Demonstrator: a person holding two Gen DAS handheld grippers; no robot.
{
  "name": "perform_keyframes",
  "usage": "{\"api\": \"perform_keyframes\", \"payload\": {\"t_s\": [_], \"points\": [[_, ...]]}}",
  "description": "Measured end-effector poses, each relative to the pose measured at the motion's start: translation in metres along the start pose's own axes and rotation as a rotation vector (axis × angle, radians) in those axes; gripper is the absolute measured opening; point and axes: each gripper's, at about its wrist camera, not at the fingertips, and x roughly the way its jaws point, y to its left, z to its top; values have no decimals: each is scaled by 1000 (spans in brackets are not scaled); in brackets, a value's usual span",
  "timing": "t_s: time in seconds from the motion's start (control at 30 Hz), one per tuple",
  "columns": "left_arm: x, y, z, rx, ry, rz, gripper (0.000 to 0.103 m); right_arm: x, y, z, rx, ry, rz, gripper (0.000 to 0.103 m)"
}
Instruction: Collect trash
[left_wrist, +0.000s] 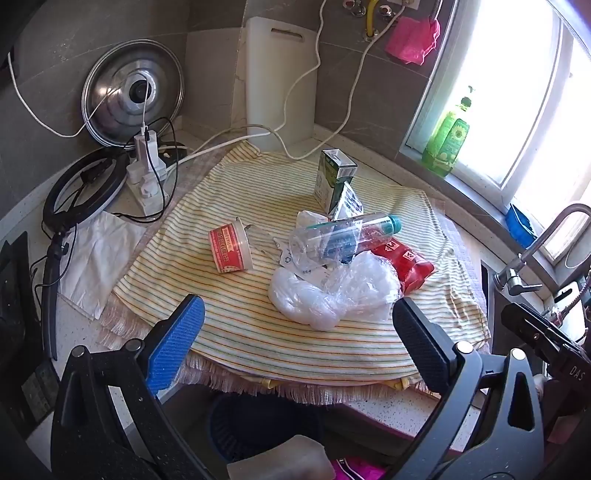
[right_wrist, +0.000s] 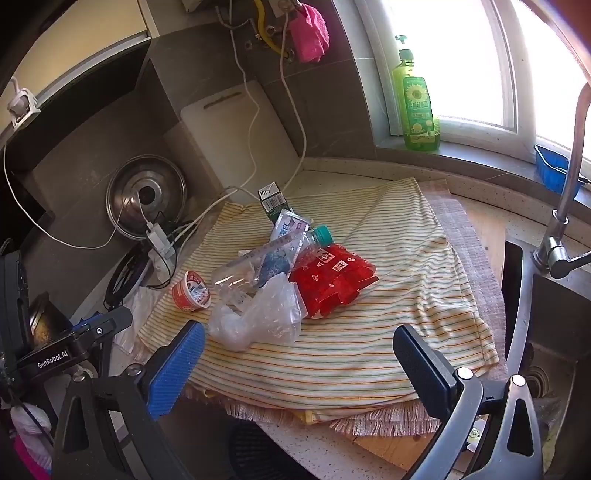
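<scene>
- Left wrist view: The collecting is judged not yet begun, since nothing is held. The left gripper (left_wrist: 298, 315) is hung above the near edge of the striped cloth (left_wrist: 258, 332), its jaws spread wide and empty. The trash is seen heaped on the cloth: a crumpled plastic bag (left_wrist: 325, 295) nearest the fingers, a clear bottle (left_wrist: 347, 236) lying across the heap, a red wrapper (left_wrist: 406, 262) to the right, a red cup (left_wrist: 229, 249) on its side to the left, and a green carton (left_wrist: 334, 177) upright behind. A dark bin (left_wrist: 258, 424) is glimpsed below the counter edge.
- The next move is judged to call for a lowering onto the plastic bag, which is soft and likely to slip unless gathered well between the pads.
- Right wrist view: The right gripper (right_wrist: 299, 354) is likewise held short of the heap, over the front of the cloth, jaws parted with nothing between them. The red wrapper (right_wrist: 332, 280) and the bottle (right_wrist: 266, 258) are seen ahead of it, the cup (right_wrist: 191, 290) off to the left. Part of the left gripper's body is seen at the left edge, well apart from the trash.
</scene>
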Motion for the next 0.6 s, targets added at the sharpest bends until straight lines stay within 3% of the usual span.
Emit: {"api": "perform_keyframes", "payload": {"t_s": [0.6], "points": [[0,3,-1,-6,-1,-2,103,2,1,0,-11,-2,2,103]]}}
